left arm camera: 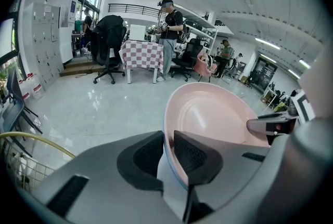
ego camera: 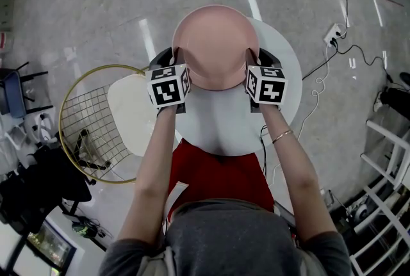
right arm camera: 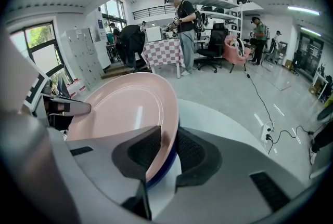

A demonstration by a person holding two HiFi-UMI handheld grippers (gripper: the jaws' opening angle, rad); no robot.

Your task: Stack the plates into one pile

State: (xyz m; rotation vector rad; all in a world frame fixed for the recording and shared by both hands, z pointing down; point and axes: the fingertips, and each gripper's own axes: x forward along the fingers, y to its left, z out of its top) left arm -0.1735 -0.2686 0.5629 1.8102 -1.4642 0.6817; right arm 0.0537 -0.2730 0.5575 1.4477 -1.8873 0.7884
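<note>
Pink plate atop, perhaps, blue plate

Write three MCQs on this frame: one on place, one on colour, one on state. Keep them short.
1. Where is the plate?
A. In a sink
B. Over the round white table
C. In a dishwasher

2. What colour is the plate's top face?
A. Pink
B. Green
C. Black

3. How do the jaws of the right hand-held gripper stand?
A. Apart and empty
B. Shut on a cable
C. Shut on the plate's rim

Key:
1 B: the head view shows it above the tabletop.
2 A: all three views show pink.
3 C: the right gripper view shows the rim clamped between the pads.
</note>
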